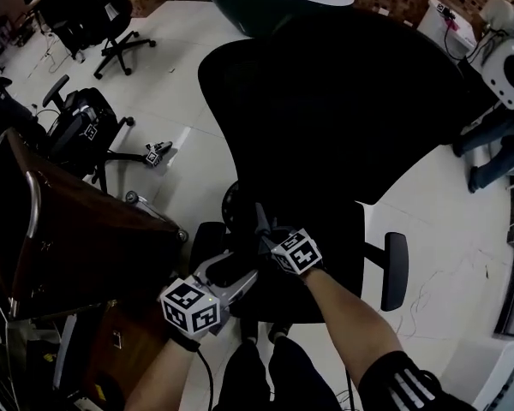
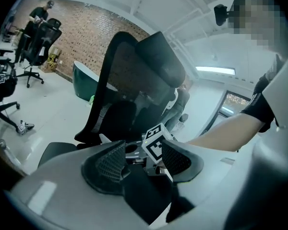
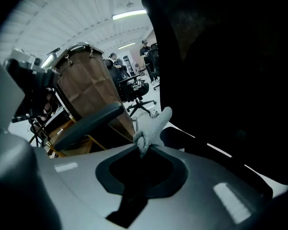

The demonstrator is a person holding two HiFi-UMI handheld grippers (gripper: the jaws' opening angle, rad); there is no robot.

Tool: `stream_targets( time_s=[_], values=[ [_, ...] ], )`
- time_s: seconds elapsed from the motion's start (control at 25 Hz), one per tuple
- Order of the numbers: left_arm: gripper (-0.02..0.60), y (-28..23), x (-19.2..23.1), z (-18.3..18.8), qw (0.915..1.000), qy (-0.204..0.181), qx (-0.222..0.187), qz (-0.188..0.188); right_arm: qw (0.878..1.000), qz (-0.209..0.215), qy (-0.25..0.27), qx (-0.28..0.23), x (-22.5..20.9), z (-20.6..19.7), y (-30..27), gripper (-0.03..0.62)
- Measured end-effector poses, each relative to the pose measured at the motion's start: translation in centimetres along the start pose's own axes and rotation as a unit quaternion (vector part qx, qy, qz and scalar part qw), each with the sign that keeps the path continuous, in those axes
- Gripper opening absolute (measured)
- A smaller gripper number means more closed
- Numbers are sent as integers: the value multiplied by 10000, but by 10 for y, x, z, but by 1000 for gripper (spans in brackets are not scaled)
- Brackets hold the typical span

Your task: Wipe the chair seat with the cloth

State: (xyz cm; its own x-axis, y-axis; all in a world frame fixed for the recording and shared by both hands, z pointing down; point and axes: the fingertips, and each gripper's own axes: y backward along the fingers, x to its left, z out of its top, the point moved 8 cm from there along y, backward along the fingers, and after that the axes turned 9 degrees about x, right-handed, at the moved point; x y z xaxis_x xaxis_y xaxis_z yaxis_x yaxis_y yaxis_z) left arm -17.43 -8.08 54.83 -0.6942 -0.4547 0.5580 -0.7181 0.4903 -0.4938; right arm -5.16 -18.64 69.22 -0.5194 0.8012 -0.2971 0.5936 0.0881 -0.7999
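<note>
The chair (image 1: 325, 92) was black all over, backrest and seat (image 1: 338, 247) alike, on a pale white floor (image 1: 197, 50). The cloth (image 3: 153, 124) was fluffy off-white. The left gripper (image 2: 141, 158) had a grey shell and black fingers (image 2: 110, 161) with a fine mesh pattern. The marker cubes (image 1: 191, 306) were white with black squares. A sleeve (image 1: 407, 384) was black with white stripes, and the far wall (image 2: 81, 37) was reddish-brown brick.

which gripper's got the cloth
The right gripper: its jaws are shut on the pale cloth, which sticks out past them. The left gripper has its jaws apart, gripping nothing.
</note>
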Motion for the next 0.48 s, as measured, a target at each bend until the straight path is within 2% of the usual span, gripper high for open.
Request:
stream_targets(
  time_s=[0.16,0.32,0.48],
  values=[
    [259,-23,17,5,9999,-24,-101,-35,9996,22,175,240,-19,10,-50,32],
    [259,-31,26,-3,9999,82,-101,-46,9994,85,226,252,-23,10,-90,32],
    [260,-41,36,-11,9999,88,-31,-73,9985,-96,378,397,-42,10,-120,32]
  ],
)
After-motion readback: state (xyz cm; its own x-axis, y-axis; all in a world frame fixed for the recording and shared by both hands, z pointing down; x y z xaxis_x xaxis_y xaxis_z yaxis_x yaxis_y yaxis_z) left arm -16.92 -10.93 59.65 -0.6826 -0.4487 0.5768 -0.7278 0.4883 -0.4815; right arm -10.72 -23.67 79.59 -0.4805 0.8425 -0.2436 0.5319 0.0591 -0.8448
